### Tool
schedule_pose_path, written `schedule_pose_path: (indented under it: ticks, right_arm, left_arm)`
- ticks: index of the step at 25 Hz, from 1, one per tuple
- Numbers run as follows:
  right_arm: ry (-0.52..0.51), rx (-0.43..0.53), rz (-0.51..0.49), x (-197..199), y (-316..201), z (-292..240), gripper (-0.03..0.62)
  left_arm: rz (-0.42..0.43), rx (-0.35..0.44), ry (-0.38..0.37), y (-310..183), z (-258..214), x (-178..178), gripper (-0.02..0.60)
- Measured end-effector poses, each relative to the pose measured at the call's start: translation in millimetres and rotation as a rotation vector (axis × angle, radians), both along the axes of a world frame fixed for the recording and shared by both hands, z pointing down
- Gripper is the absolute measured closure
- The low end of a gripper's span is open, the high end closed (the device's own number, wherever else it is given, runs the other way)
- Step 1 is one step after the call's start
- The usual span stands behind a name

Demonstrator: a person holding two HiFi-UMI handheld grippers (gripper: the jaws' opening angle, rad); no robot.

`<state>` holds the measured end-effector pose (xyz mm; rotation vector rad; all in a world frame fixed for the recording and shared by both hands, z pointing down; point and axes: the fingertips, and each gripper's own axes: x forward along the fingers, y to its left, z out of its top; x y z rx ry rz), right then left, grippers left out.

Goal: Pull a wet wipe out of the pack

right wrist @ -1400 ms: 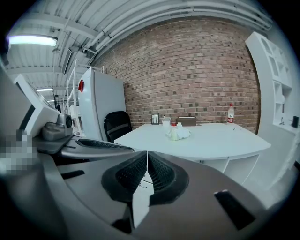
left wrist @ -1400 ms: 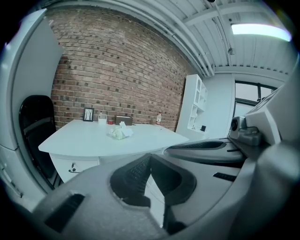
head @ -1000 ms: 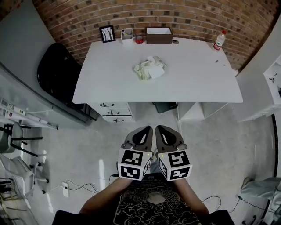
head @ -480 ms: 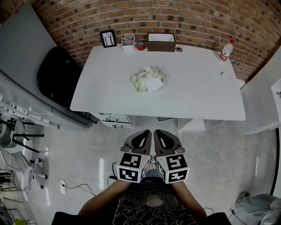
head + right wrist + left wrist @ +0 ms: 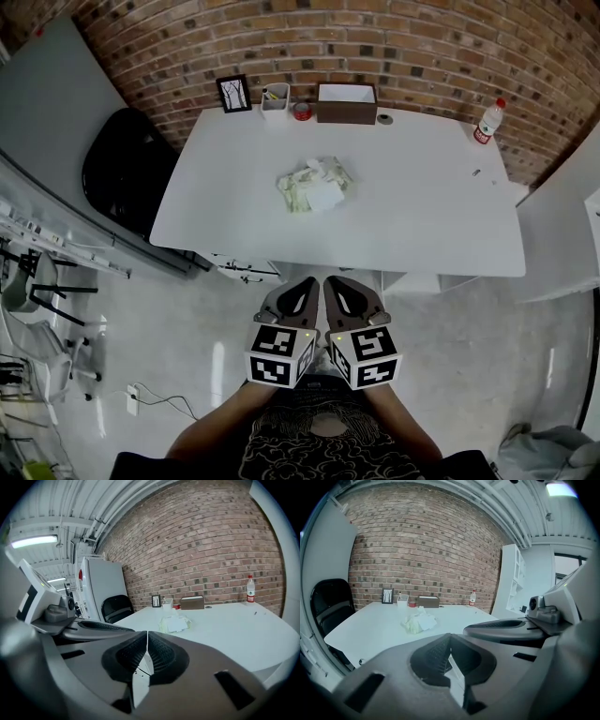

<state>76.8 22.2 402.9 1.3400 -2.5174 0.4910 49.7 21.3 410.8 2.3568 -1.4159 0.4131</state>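
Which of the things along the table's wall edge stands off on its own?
The clear plastic bottle with a red cap, alone near the right corner; the black picture frame, white cup and brown box cluster together.

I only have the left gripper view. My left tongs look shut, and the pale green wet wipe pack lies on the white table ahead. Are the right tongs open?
Observer: No. The right tongs are shut, with nothing between the jaws.
Operator: Is either one over the table?
Observer: No. The head view shows the left tongs and the right pair side by side over the grey floor, short of the white rectangular table's near edge.
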Motion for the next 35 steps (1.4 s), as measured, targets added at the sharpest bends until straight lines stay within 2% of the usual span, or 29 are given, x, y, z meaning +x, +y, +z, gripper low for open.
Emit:
schedule_pose_path:
  ticks: [13, 35]
  right_arm:
    - [0.024, -0.007, -0.022, -10.4, -37.5, 8.5, 0.576]
    - [0.082, -0.031, 0.052, -31.5, -170.2, 25.0, 0.576]
  left_arm:
    - [-0.018, -0.003, 0.014, -37.5, 7.8, -11.1, 0.569]
    - [0.075, -0.03, 0.025, -173.4, 25.0, -29.2, 0.569]
